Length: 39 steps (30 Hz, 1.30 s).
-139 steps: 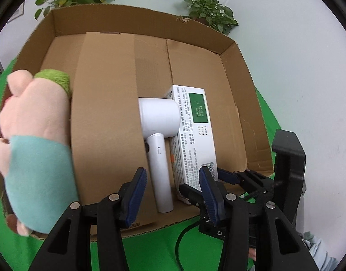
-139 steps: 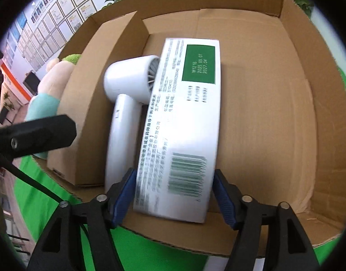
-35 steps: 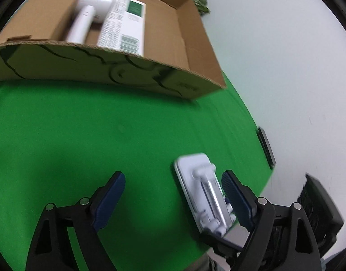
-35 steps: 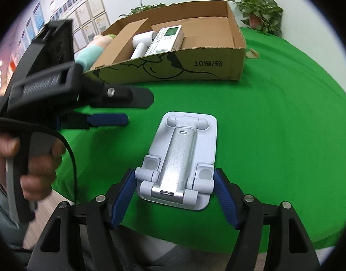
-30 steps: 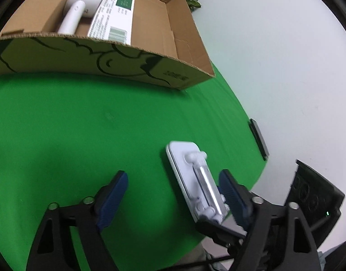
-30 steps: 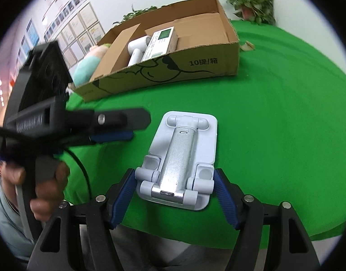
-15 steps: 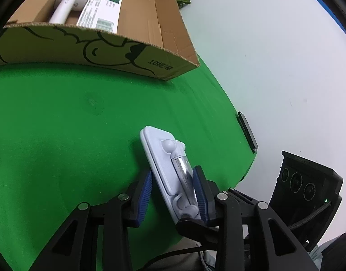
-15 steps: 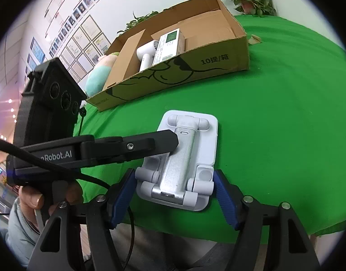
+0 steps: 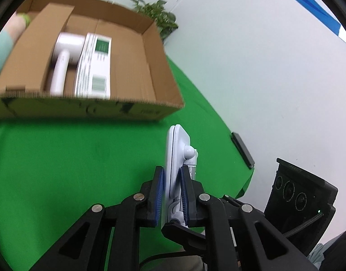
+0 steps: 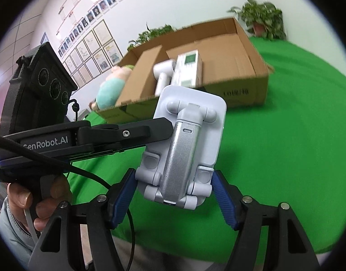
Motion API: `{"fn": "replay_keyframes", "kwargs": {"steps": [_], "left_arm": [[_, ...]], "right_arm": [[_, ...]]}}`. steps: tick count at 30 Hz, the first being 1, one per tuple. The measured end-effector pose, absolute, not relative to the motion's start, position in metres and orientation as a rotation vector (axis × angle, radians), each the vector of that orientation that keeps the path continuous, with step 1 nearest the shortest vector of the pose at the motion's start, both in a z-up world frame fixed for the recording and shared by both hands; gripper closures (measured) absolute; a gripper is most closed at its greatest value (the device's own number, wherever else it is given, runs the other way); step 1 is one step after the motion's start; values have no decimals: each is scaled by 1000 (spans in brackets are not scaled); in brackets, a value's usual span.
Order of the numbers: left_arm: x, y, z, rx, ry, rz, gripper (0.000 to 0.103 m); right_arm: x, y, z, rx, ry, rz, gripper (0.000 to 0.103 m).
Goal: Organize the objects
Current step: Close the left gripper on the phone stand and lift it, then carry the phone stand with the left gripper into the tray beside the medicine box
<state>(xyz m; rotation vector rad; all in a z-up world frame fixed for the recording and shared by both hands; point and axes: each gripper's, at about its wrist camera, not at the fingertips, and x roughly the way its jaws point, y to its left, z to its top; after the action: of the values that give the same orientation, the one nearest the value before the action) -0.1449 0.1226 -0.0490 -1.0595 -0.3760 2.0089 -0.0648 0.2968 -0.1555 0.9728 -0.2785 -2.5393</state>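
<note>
A white folding phone stand (image 9: pixel 176 158) with a silver arm (image 10: pixel 184 153) is held up off the green table. My left gripper (image 9: pixel 171 194) is shut on its flat plate, edge-on. My right gripper (image 10: pixel 173 197) holds its lower end between the blue pads, which touch both sides. The cardboard box (image 9: pixel 136 110) lies beyond, holding a white hair dryer (image 9: pixel 62 67) and a white carton (image 9: pixel 95 67) with a green label. The box also shows in the right wrist view (image 10: pixel 240 90).
A plush toy (image 10: pixel 110 87) in pink and teal leans at the box's left end. Potted plants (image 10: pixel 263 20) stand behind the box. A small black device (image 9: pixel 242 149) lies at the table's right edge. The green cloth (image 9: pixel 60 169) covers the table.
The left gripper closed on the phone stand. Both grippers lifted it off the table and tilted it upright, nearer the box.
</note>
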Motion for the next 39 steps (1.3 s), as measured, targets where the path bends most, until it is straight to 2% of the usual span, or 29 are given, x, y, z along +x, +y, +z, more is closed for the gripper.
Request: {"fn": "replay_keyframes", "kwargs": {"steps": [10,20,27,39], "left_arm": [[-184,141,25,-907,-267,2057,91],[-246,156,71,-878,-223,2112,91],[-298,160,65,-976,-266,2142,91],[-368,180,-20,-1232,-367,2099,91]], "right_arm": [[-97,296,-108,784,-237,-2639,36],[-174,305,-80,779,-206,-2602,36],[-211,304,-87,873,-231,-2517,36],[-255,311,-138,1141,-294,-2418,36]]}}
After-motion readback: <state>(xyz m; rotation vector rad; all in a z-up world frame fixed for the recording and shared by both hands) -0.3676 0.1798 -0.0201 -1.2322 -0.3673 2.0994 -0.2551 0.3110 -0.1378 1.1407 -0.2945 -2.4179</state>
